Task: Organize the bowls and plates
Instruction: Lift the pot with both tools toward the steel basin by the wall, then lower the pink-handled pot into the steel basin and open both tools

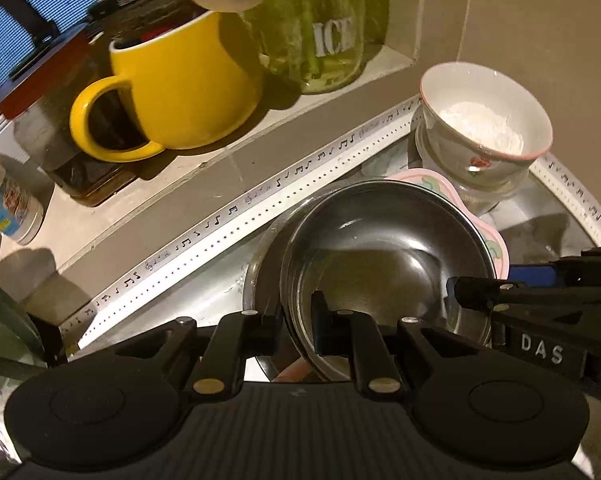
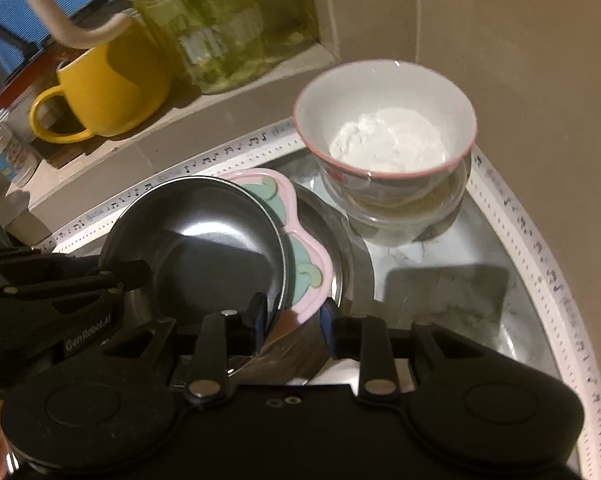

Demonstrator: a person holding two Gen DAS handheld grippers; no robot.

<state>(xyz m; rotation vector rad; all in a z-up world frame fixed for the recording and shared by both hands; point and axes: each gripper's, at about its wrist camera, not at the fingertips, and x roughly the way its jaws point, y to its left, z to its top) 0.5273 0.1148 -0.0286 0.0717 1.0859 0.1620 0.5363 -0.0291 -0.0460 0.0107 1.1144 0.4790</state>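
A dark steel bowl (image 1: 384, 256) lies tilted on a pink plate (image 1: 428, 182) with green marks, which rests in a wider steel dish (image 1: 256, 272). My left gripper (image 1: 298, 320) is shut on the steel bowl's near rim, one finger inside and one outside. In the right wrist view the steel bowl (image 2: 196, 236) sits on the pink plate (image 2: 304, 264) over the steel dish (image 2: 348, 252). My right gripper (image 2: 292, 320) stands astride the near edge of the pink plate and dish; the jaws have a gap. A white bowl (image 2: 384, 120) with white powder sits on a glass bowl (image 2: 400, 216).
The dishes stand on a marbled table (image 2: 440, 280) edged with white music-note tape (image 2: 540, 264). On the ledge behind are a yellow mug (image 1: 180, 80), a glass jar (image 1: 324, 28) marked ICE, and a small tub (image 1: 8, 204). A beige wall closes the right side.
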